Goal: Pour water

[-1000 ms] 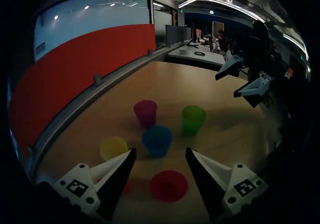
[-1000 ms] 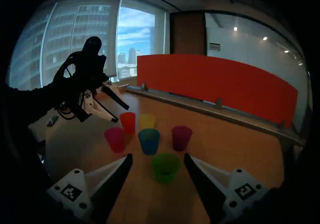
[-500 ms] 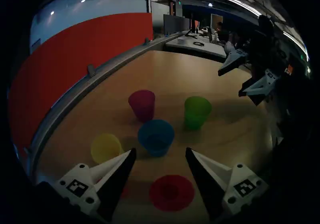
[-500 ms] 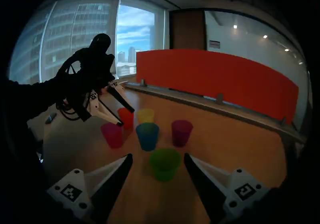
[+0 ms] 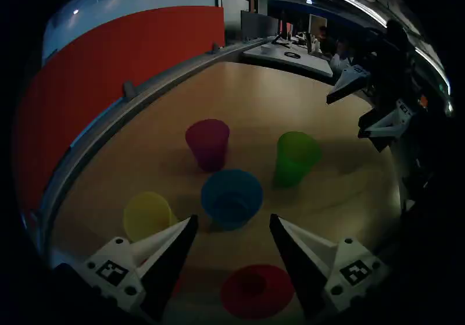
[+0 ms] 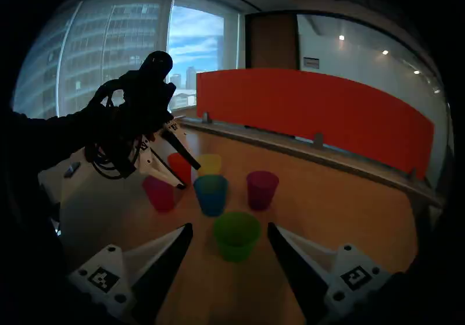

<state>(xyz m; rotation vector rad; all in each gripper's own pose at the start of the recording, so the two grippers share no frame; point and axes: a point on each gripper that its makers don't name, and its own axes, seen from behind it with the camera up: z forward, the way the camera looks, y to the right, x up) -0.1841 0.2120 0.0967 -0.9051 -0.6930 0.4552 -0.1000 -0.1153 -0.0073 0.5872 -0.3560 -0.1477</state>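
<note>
Several plastic cups stand on a wooden table. In the left gripper view my left gripper is open above them. The blue cup sits just ahead of its fingertips, and the red cup lies below, between the fingers. The yellow cup is at left, with the magenta cup and green cup farther off. In the right gripper view my right gripper is open, with the green cup just ahead of its tips. Behind stand the blue cup, magenta cup, yellow cup, an orange-red cup and the red cup.
A red partition on a metal rail runs along the table's far side. Tall windows are at left in the right gripper view. Desks with monitors stand beyond the table. A sleeve and hand hold the left gripper.
My left gripper has moved forward over the cups, so the blue cup is nearer its tips and the red cup is lower between the fingers. The green cup is slightly closer to the right gripper.
</note>
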